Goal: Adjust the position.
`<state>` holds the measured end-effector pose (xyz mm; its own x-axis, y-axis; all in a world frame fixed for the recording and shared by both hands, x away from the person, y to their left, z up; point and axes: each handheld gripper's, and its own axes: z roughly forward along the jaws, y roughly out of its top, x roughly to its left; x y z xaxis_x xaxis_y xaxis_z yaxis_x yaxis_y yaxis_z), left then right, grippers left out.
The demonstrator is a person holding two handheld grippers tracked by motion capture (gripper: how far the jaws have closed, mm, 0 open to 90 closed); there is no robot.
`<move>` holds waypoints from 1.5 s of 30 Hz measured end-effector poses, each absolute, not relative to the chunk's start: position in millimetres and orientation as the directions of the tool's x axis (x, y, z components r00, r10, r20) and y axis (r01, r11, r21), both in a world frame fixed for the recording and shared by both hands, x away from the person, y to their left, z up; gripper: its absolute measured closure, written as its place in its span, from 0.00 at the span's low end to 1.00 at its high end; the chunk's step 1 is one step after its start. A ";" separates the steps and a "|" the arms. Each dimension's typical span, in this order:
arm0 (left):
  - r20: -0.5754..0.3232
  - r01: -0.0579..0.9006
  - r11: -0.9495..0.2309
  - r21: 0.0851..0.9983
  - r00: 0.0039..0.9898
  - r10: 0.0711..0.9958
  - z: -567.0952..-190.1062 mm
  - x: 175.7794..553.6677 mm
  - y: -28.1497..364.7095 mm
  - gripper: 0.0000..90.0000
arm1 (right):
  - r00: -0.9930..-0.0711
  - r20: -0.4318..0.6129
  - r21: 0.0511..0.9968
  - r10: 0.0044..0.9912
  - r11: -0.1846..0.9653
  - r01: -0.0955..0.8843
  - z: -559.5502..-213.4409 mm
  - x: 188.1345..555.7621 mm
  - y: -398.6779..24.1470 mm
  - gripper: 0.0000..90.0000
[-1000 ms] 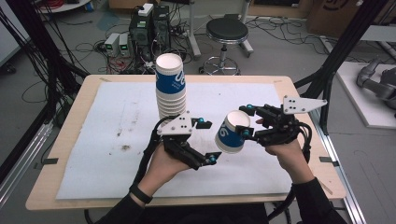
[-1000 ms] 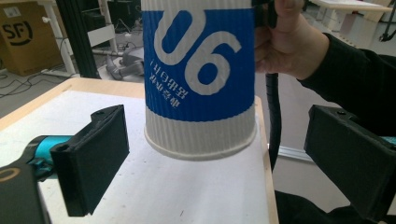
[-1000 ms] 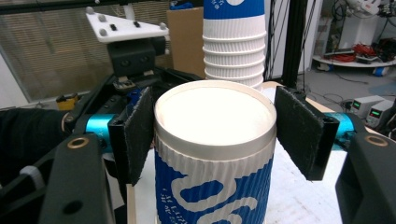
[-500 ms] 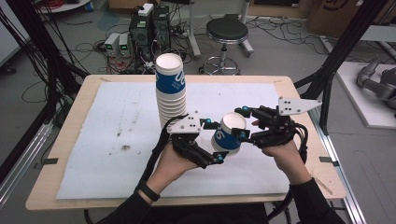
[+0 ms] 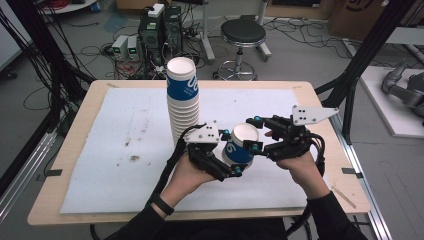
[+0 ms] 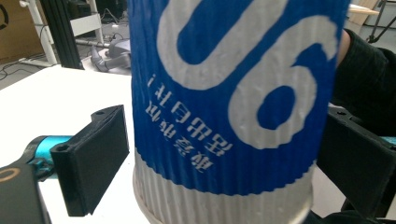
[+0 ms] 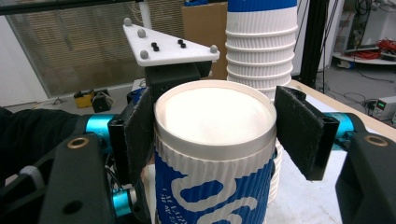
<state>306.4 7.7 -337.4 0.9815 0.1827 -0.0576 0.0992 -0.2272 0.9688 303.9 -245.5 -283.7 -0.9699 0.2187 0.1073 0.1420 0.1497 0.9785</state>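
A blue and white ribbed paper cup (image 5: 239,145) hangs tilted above the table between both grippers. My right gripper (image 5: 252,134) is shut on its upper part just under the rim; the right gripper view has the cup (image 7: 212,121) mouth-up between the pads. My left gripper (image 5: 231,160) reaches in from the left, with its jaws on either side of the cup's lower body. In the left gripper view the cup (image 6: 224,116) stands between the open jaws, and a thin gap shows at the left pad (image 6: 100,154). A tall stack of the same cups (image 5: 182,100) stands just behind.
A white mat (image 5: 125,140) covers the wooden table (image 5: 60,200), with a few dark stains left of centre. The cup stack (image 7: 261,51) rises close behind the held cup. On the floor beyond are a black stool (image 5: 243,32) and electronics boxes (image 5: 160,25).
My left gripper has moved right, up to the cup, and its jaws now stand around the lower body. The right gripper with the cup has shifted slightly left.
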 end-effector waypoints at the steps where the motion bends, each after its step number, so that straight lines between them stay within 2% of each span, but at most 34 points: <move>1: -0.059 0.101 -0.227 0.969 0.981 0.186 -337.6 306.8 8.0 0.07 | -0.970 0.108 0.979 0.218 0.149 0.143 -283.7 303.9 -245.4 0.35; 7: -0.073 0.104 -0.215 0.971 0.986 0.148 -338.2 308.0 9.9 0.18 | -0.970 0.111 0.978 0.217 0.147 0.145 -283.8 303.8 -244.6 0.35; 14: -0.069 0.101 -0.218 0.971 0.987 0.148 -337.9 308.3 11.7 0.22 | -0.969 0.113 0.978 0.219 0.146 0.147 -284.2 303.9 -244.9 0.36; 28: -0.061 0.092 -0.223 0.970 0.988 0.144 -336.5 308.9 15.1 0.24 | -0.969 0.112 0.980 0.218 0.138 0.144 -284.2 304.4 -244.6 0.34; 29: -0.059 0.091 -0.225 0.970 0.988 0.142 -336.5 309.2 15.4 0.24 | -0.969 0.111 0.979 0.223 0.141 0.145 -283.7 304.1 -244.7 0.26; 30: -0.060 0.092 -0.226 0.970 0.988 0.143 -336.5 309.2 15.4 0.24 | -0.969 0.111 0.979 0.223 0.141 0.145 -283.7 304.1 -244.7 0.26; 31: -0.061 0.092 -0.232 0.968 0.988 0.140 -336.4 309.6 15.8 0.24 | -0.968 0.109 0.979 0.227 0.146 0.144 -283.3 304.6 -244.6 0.22; 33: -0.061 0.094 -0.248 0.964 0.989 0.135 -335.7 309.9 16.5 0.24 | -0.966 0.120 0.975 0.229 0.157 0.159 -281.1 305.4 -247.9 0.21; 45: -0.031 0.078 -0.378 0.922 0.991 0.128 -328.5 309.2 17.1 0.25 | -0.971 0.119 0.952 0.208 0.252 0.170 -277.0 307.8 -256.9 0.20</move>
